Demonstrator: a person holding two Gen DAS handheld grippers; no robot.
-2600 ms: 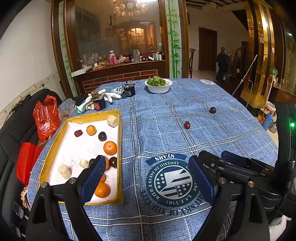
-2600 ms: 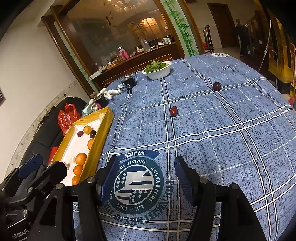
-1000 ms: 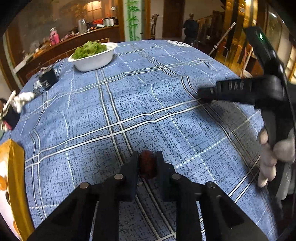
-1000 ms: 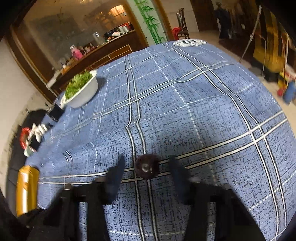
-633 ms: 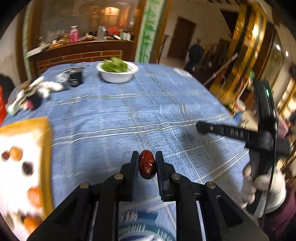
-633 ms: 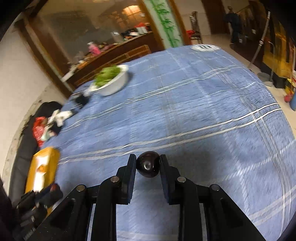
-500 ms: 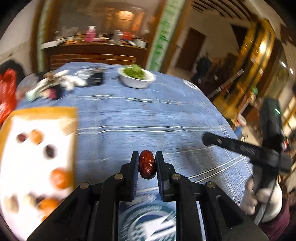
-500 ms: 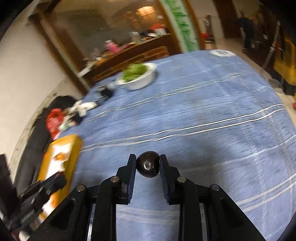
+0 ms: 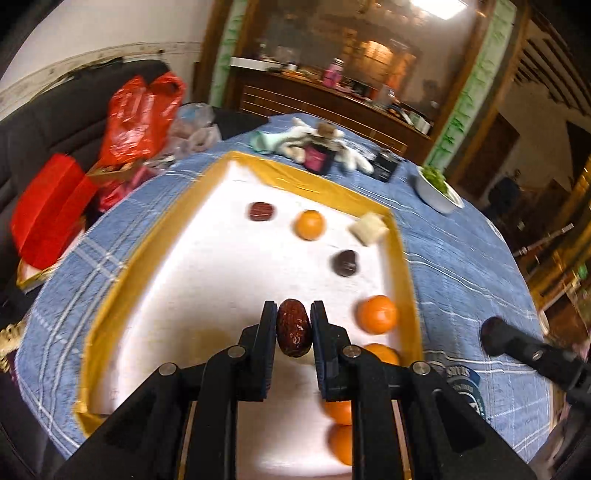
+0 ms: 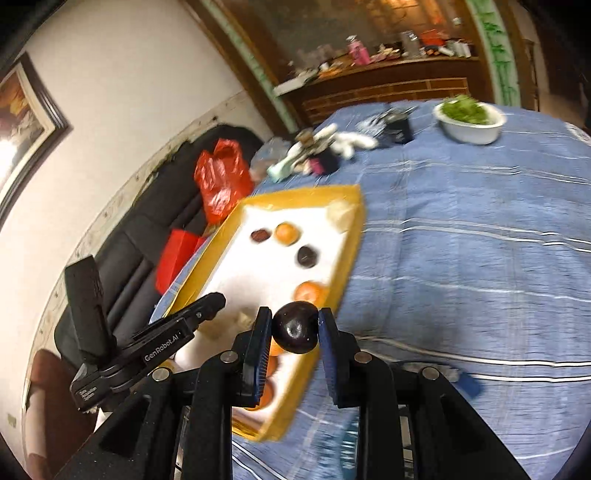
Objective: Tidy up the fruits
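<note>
We see the left gripper (image 9: 293,332) clamped on a wrinkled red date (image 9: 293,331) above the white-lined tray (image 9: 122,295); the right gripper (image 10: 295,328) pinches a dark round plum (image 10: 295,327) over the tray's near edge. Both fruits look light and soft; we judge a gentle grip across the middle best.

Right gripper (image 10: 294,332) fingers clamp dark plum (image 10: 295,327) beside tray (image 10: 347,254).

A white wall (image 10: 122,122) carries a dark-framed picture (image 10: 26,110), with a black sofa (image 10: 147,236) below it. Behind the blue checked cloth (image 10: 480,258) stands a cluttered wooden sideboard (image 10: 388,85) beside bamboo-painted pillars (image 9: 469,99), under a bright ceiling light (image 9: 439,7).
</note>
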